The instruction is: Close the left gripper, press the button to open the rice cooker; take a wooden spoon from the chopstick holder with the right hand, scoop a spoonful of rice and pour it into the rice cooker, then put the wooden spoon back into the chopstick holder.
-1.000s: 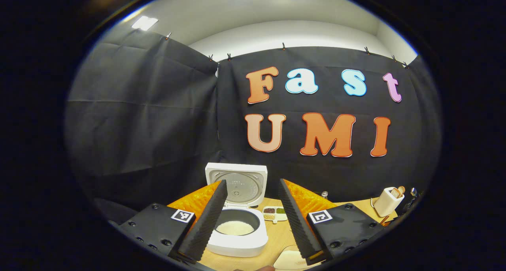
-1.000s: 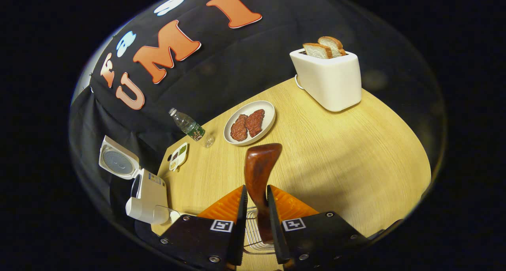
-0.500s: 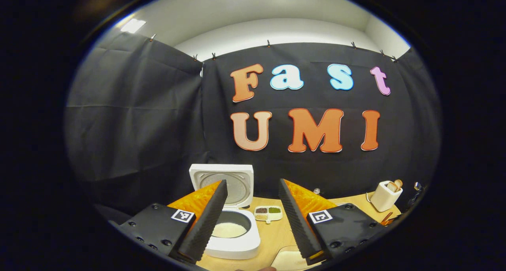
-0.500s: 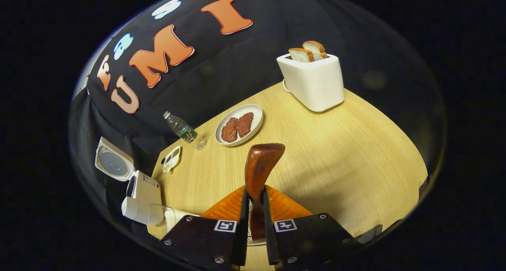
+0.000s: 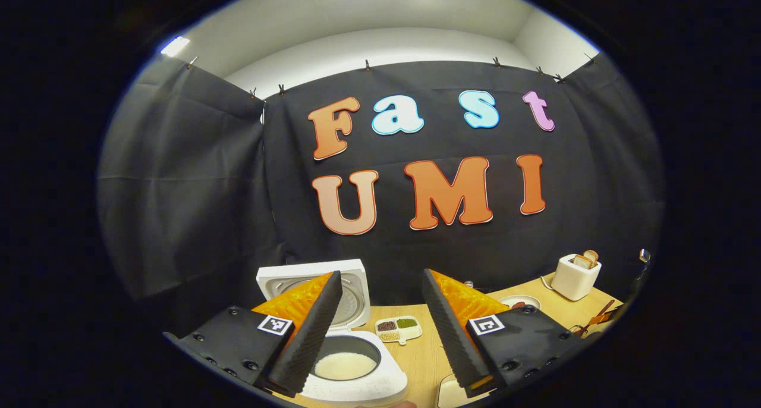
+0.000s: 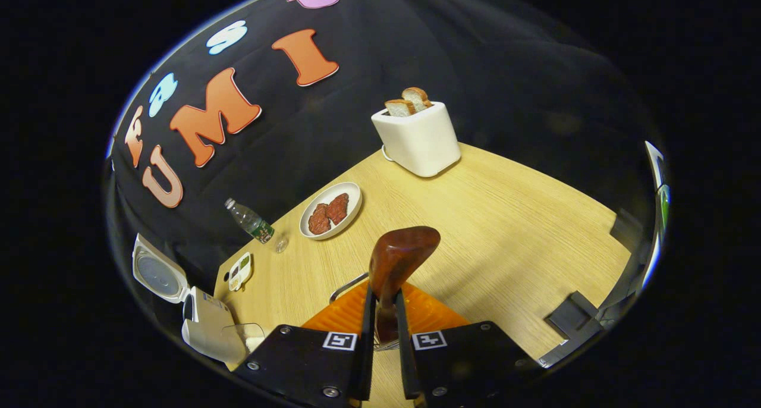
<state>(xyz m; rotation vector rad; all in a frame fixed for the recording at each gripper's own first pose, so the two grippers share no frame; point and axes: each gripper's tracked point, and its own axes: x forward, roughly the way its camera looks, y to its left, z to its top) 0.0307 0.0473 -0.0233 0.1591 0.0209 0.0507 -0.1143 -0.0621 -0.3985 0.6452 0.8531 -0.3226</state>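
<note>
Between the right gripper (image 6: 380, 313) fingers the spoon (image 6: 397, 259) sat pinched by its handle, bowl at 12 o'clock – best lifted straight clear of the holder (image 6: 348, 286), then kept level. Left gripper (image 5: 380, 330) hung spread; cooker (image 5: 380, 384) at 6 o'clock, lid up, held rice (image 5: 345, 365)

The left tool (image 5: 376, 322) hangs above the desk (image 5: 425, 354) with its two fingers (image 5: 312, 330) spread wide apart, nothing between them. At about 6 o'clock sits the rice cooker (image 5: 357, 369), lid (image 5: 312, 283) standing upright behind it and white rice (image 5: 345, 365) lying in the pot. Just beyond, between the fingers, lies a small divided dish (image 5: 399, 329) of grains. At 4 o'clock a plate (image 5: 520, 301) rests near a toaster (image 5: 575, 275) with bread in its slots.
</note>
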